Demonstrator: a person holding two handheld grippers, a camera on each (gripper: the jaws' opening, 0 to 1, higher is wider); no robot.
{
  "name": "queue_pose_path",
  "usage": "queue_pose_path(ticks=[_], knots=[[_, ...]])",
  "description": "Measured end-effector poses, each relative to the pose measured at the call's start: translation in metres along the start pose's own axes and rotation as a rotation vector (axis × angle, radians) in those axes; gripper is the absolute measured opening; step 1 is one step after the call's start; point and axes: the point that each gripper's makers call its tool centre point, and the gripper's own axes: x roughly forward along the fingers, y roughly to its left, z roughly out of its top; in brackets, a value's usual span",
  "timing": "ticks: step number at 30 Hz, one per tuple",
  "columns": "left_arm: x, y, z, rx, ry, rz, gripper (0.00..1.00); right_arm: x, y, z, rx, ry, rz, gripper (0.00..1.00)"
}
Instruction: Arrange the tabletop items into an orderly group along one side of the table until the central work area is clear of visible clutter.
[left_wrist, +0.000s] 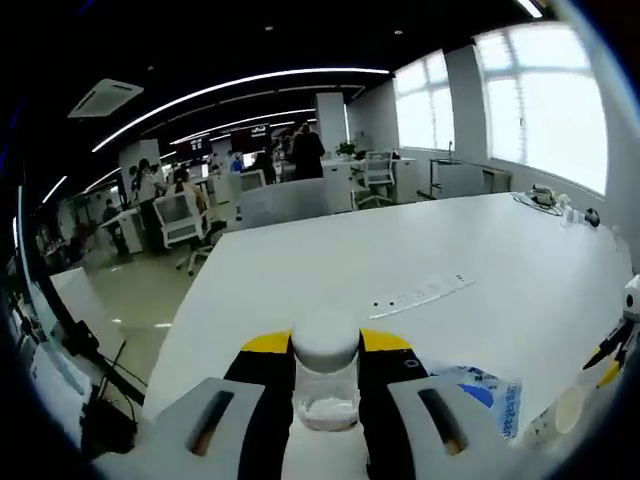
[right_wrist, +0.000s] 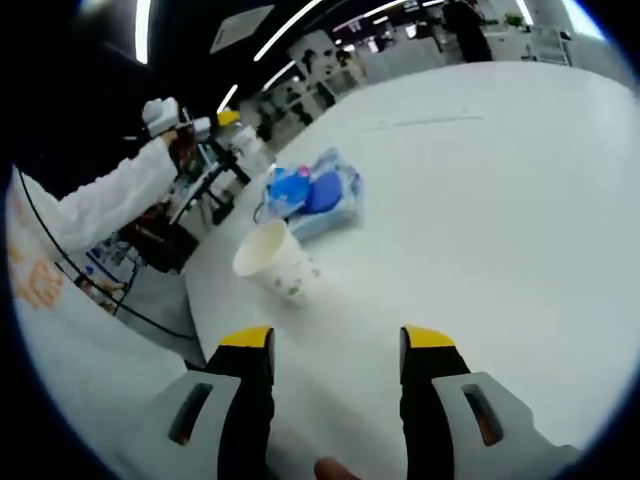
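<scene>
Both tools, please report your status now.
Left tool shut on a small jar with white lid. Right tool open, empty, facing the paper cup and blue packet. Nothing in the way.

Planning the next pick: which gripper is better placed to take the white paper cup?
Right. The right gripper is open and empty, with the white paper cup just ahead of its jaws. The left gripper is shut on a small white-capped clear jar.

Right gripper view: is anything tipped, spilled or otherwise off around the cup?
Nothing stands out. The paper cup stands upright on the table, apart from the blue packet behind it, and no spill shows. The right gripper is open, short of the cup.
</scene>
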Motion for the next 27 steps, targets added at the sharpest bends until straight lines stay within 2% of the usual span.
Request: queue_pose_path(ticks=[7, 13, 22, 23, 24, 27], knots=[[0.037, -0.015, 0.001, 0.004, 0.031, -0.055, 0.22, -0.003, -0.006, 0.002, 0.025, -0.019, -0.018, 0.48], [0.056, -0.021, -0.013, -0.019, 0.071, -0.04, 0.22, -0.01, -0.009, 0.0, 0.051, -0.043, -0.033, 0.49], [0.064, -0.02, -0.038, -0.089, 0.141, 0.013, 0.21, -0.013, -0.015, -0.002, 0.077, -0.048, -0.047, 0.49], [0.064, -0.021, -0.036, -0.099, 0.126, 0.011, 0.21, -0.013, -0.015, -0.002, 0.077, -0.049, -0.047, 0.49], [0.067, -0.019, -0.038, -0.101, 0.147, 0.017, 0.21, -0.012, -0.015, -0.001, 0.078, -0.049, -0.044, 0.49], [0.064, -0.017, -0.037, -0.117, 0.156, 0.032, 0.21, -0.009, -0.015, 0.0, 0.073, -0.045, -0.039, 0.49]])
